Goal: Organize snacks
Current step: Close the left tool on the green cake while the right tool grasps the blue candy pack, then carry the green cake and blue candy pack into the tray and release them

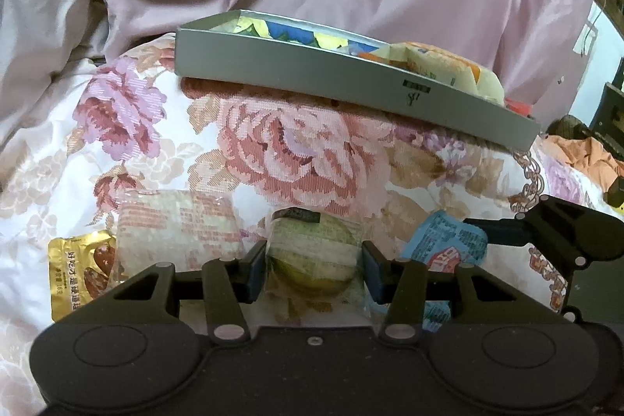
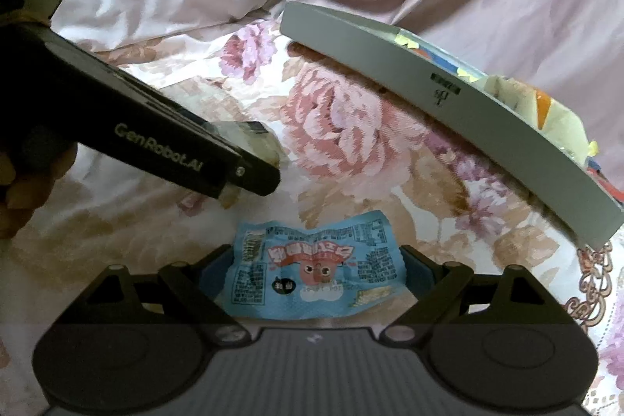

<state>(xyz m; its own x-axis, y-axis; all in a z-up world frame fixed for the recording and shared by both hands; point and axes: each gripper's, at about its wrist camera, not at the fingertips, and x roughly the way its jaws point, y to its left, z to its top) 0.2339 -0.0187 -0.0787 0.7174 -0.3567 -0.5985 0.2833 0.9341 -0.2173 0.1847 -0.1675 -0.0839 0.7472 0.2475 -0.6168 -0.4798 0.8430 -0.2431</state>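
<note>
Between the left claw's (image 1: 314,269) pads sits the green-wrapped snack (image 1: 314,256), pinched on the bed's flowered quilt (image 1: 296,143). Straight beyond lies the grey box (image 1: 351,88); the right claw (image 2: 314,283) stands spread around the blue packet (image 2: 312,275).

Bare floral bedspread (image 1: 304,143) before grey tray (image 1: 351,84) (near wall blocks); snack packets flank.
</note>
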